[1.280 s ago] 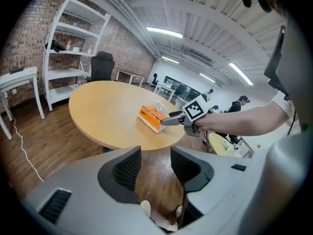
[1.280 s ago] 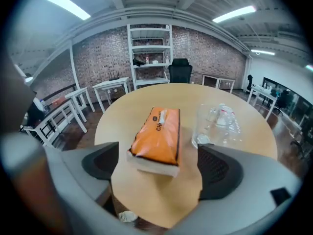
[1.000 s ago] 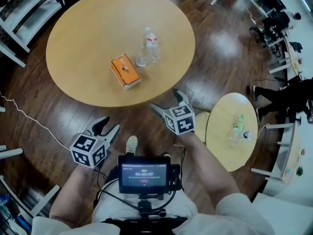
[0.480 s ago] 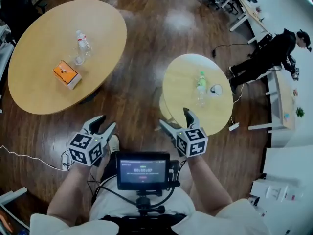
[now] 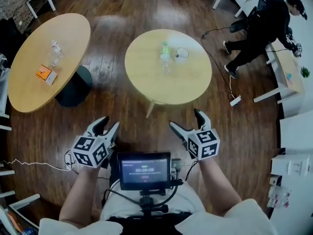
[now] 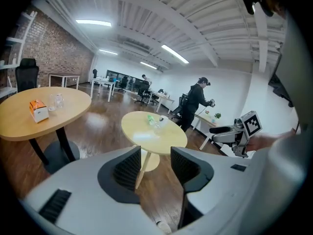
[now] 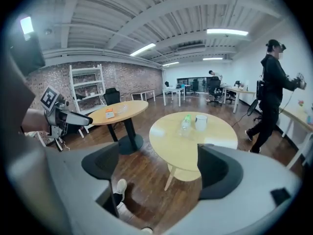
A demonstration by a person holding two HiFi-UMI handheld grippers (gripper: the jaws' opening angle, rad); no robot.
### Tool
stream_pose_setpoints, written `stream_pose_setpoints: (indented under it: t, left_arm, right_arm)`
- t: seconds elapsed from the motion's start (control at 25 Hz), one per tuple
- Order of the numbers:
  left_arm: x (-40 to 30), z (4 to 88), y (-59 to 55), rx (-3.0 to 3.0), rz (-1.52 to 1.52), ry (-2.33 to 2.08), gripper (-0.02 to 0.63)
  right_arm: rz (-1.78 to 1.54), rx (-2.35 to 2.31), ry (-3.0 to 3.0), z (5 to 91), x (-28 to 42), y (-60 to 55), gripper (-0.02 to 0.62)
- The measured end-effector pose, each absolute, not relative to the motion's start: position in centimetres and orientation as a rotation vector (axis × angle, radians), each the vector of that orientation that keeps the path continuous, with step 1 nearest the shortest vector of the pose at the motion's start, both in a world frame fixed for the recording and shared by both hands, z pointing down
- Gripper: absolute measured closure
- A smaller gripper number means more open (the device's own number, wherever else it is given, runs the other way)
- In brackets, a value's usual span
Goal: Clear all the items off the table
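A small round table (image 5: pixel 190 84) stands ahead of me on the wood floor. On it are a clear bottle with a green cap (image 5: pixel 165 54) and a white cup (image 5: pixel 182 54); the right gripper view shows the bottle (image 7: pixel 185 123) beside the cup (image 7: pixel 201 122). My left gripper (image 5: pixel 108 124) hangs low at the left, open by a narrow gap and empty. My right gripper (image 5: pixel 185 119) is wide open and empty. Both are well short of the table's near edge. In the left gripper view the small table (image 6: pixel 142 133) lies beyond the jaws.
A larger round table (image 5: pixel 29 89) at the left carries an orange box (image 5: pixel 45 74) and a clear bottle (image 5: pixel 55 49). A person in black (image 5: pixel 264 21) stands at the upper right by a white desk (image 5: pixel 283 67). A cable and power strip (image 5: pixel 235 101) lie on the floor.
My view has swung from the large table to the small one, which now lies straight ahead. Both grippers kept their low positions and openings.
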State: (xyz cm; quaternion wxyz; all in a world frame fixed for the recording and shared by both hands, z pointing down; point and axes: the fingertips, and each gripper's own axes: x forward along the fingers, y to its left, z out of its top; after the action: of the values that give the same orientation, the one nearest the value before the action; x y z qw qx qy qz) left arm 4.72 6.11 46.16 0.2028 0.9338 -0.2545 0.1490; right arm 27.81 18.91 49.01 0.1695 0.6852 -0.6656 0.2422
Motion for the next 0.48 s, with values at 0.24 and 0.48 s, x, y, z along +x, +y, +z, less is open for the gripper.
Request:
stream_pose_setpoints:
  t: [0.24, 0.48]
  left_arm:
    - [7.3, 44.9, 12.6, 2.614, 0.444, -0.713, 0.411]
    - [8.5, 44.0, 16.4, 2.65, 0.468, -0.648, 0.41]
  right_arm:
    - [0.706, 1.999, -1.889, 48.2, 30.9, 26.7, 0.084]
    - [0.715, 2.064, -1.882, 47.8, 31.2, 30.5, 0.084]
